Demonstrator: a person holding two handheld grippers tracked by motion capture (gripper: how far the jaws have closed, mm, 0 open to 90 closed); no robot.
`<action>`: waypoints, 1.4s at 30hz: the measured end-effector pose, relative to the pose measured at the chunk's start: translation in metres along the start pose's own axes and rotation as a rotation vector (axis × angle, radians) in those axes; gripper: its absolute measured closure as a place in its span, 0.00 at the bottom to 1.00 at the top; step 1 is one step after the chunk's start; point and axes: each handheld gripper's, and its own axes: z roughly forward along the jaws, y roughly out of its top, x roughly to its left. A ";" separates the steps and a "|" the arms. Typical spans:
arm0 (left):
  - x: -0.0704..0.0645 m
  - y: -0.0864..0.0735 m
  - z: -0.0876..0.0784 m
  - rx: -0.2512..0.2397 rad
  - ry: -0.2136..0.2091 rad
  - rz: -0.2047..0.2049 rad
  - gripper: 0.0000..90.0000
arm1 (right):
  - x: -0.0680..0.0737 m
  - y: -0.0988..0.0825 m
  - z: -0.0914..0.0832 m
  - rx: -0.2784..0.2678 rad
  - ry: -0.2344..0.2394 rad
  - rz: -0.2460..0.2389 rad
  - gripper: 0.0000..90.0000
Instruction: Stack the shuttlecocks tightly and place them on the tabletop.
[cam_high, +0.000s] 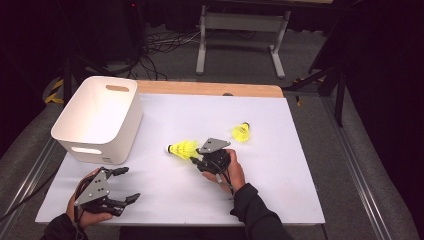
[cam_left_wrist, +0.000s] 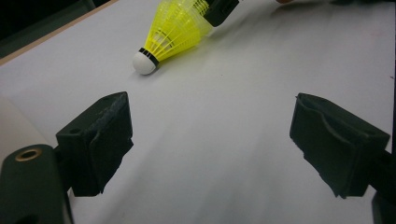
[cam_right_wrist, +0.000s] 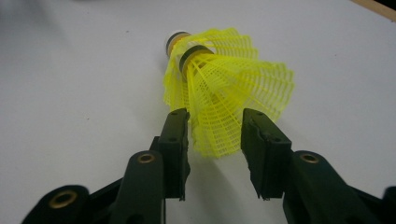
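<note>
The shuttlecocks (cam_right_wrist: 219, 93), two yellow ones nested into each other, lie on the white tabletop (cam_high: 280, 190) near its middle, their skirt edge between the right gripper's (cam_high: 196, 161) fingers (cam_right_wrist: 175, 140), which stand slightly parted, not pressing. To the far left, the left gripper (cam_high: 125, 185) rests with fingers (cam_left_wrist: 100, 140) spread wide, the shuttlecocks well ahead. No writing is readable.
</note>
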 end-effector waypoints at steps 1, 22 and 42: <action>0.000 0.000 0.000 0.000 0.001 0.000 0.15 | 0.001 0.000 -0.001 -0.002 -0.001 -0.002 0.68; -0.001 0.000 0.000 0.000 0.005 0.005 0.15 | 0.002 0.011 -0.043 -0.088 -0.046 -0.087 0.54; -0.001 0.000 0.000 0.009 -0.003 0.011 0.15 | -0.006 0.005 -0.091 -0.110 -0.176 -0.118 0.37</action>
